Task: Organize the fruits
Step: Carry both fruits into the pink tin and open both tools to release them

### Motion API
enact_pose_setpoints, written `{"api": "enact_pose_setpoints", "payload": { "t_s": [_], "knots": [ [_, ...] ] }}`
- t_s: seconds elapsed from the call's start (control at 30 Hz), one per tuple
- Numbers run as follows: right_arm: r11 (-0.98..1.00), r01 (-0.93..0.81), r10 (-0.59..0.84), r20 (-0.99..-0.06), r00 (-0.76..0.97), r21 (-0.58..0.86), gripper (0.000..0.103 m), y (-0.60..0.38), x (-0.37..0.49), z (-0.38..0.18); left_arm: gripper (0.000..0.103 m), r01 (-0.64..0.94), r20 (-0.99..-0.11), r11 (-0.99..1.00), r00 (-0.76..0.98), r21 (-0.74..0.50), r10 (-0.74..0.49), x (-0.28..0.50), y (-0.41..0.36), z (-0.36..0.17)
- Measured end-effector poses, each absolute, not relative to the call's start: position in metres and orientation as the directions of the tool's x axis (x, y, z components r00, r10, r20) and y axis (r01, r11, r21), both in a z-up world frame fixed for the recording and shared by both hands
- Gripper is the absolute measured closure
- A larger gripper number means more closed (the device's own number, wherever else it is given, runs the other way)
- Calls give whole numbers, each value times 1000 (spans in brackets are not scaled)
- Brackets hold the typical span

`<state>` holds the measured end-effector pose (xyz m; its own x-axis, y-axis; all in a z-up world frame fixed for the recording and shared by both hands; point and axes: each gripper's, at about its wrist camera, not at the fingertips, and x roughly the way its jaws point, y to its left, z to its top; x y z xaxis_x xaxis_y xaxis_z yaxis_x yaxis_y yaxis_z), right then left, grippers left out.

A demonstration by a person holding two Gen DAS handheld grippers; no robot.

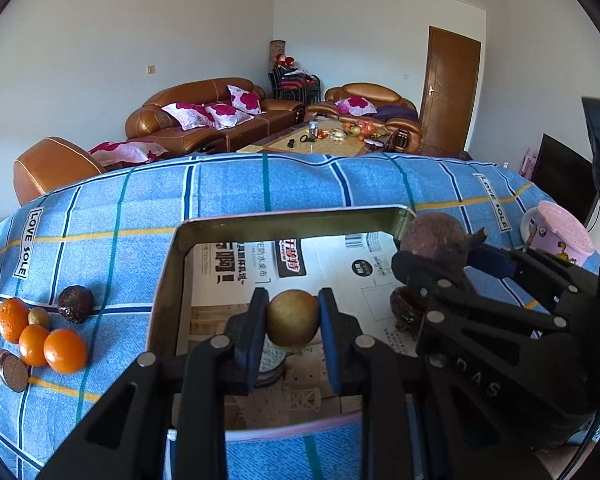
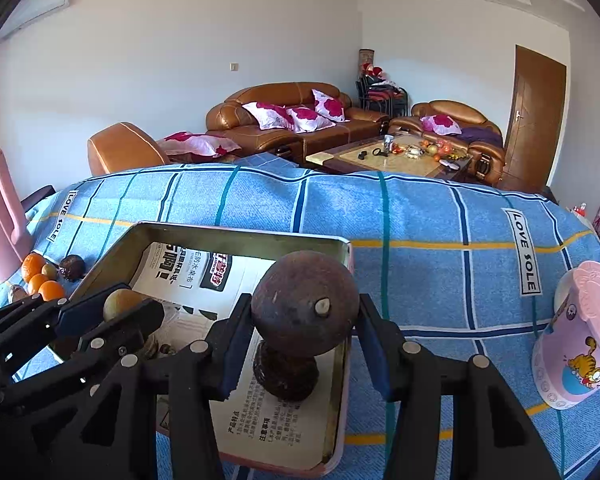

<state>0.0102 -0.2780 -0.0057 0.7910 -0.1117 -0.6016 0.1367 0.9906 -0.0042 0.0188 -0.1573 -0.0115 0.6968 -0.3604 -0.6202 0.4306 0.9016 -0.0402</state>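
- Yellow-brown small fruit (image 1: 293, 323) clamped at its widest part in left gripper (image 1: 293, 330), hanging above paper-lined metal tray (image 1: 168, 280); looks light, firm, round, likely to roll.
- Dark purple fruit (image 2: 305, 294) pinched across its middle by right gripper (image 2: 305, 330), over another dark fruit (image 2: 286, 376) lying in the tray.
- Oranges (image 1: 65, 351) wait on the blue cloth (image 1: 260, 188); pink cup (image 2: 576, 344) stands well apart.
- Tray wall is the only obstacle.
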Motion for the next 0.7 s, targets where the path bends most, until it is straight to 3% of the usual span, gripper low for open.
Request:
{"api": "enact_pose_setpoints", "payload": {
  "t_s": [0.57,0.63,0.7],
  "knots": [
    [990,137,-92,-546,833,42,46,-283,-1,6,76,421,-630,906,693,-41,-350,21,-158,-13],
    [985,169,-127,-511,850,36,44,-285,-8,12,76,416,-639,909,691,-28,-337,22,-161,-14],
    [977,211,-178,-481,858,15,33,-287,-12,16,73,406,-643,914,694,-21,-323,23,-162,-14]
  ]
}}
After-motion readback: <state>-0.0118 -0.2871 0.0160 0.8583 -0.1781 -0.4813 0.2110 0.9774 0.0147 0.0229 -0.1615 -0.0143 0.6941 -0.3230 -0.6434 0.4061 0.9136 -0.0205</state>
